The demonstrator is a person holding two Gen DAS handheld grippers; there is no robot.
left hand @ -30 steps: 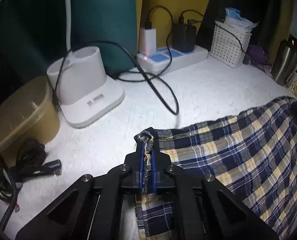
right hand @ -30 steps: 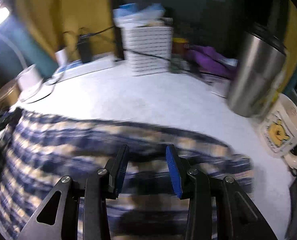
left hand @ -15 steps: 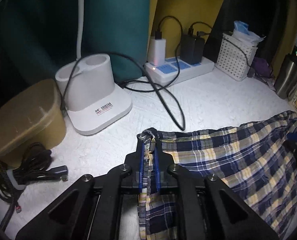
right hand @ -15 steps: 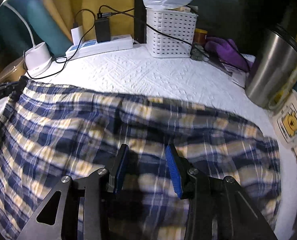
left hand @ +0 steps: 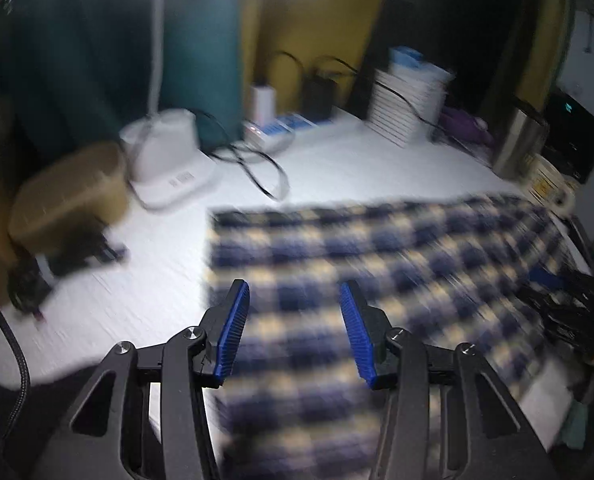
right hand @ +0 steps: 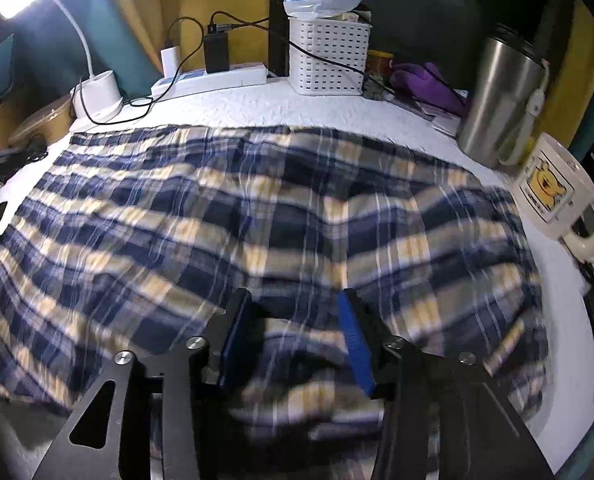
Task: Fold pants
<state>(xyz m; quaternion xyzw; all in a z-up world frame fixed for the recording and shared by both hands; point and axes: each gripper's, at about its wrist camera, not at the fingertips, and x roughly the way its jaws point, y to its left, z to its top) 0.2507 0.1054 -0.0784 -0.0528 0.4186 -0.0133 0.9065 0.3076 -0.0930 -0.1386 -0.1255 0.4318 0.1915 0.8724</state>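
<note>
The blue, yellow and white plaid pants (right hand: 257,216) lie spread flat across the white table, wide from left to right. In the left wrist view they (left hand: 377,256) are blurred by motion. My left gripper (left hand: 295,294) is open and empty, held above the pants' left part. My right gripper (right hand: 293,300) is open and empty, low over the near middle of the pants. The right gripper's black body also shows at the right edge of the left wrist view (left hand: 569,300).
At the back stand a white lamp base (right hand: 99,96), a power strip with chargers (right hand: 213,76), a white basket (right hand: 327,58) and a steel tumbler (right hand: 501,96). A white mug (right hand: 557,192) sits at the right. A tan container (left hand: 69,196) and black cables (left hand: 57,264) are at the left.
My left gripper let go of the pants' corner, opened, and pulled back and up. The pants now lie flat. My right gripper stayed open and moved nearer over the cloth.
</note>
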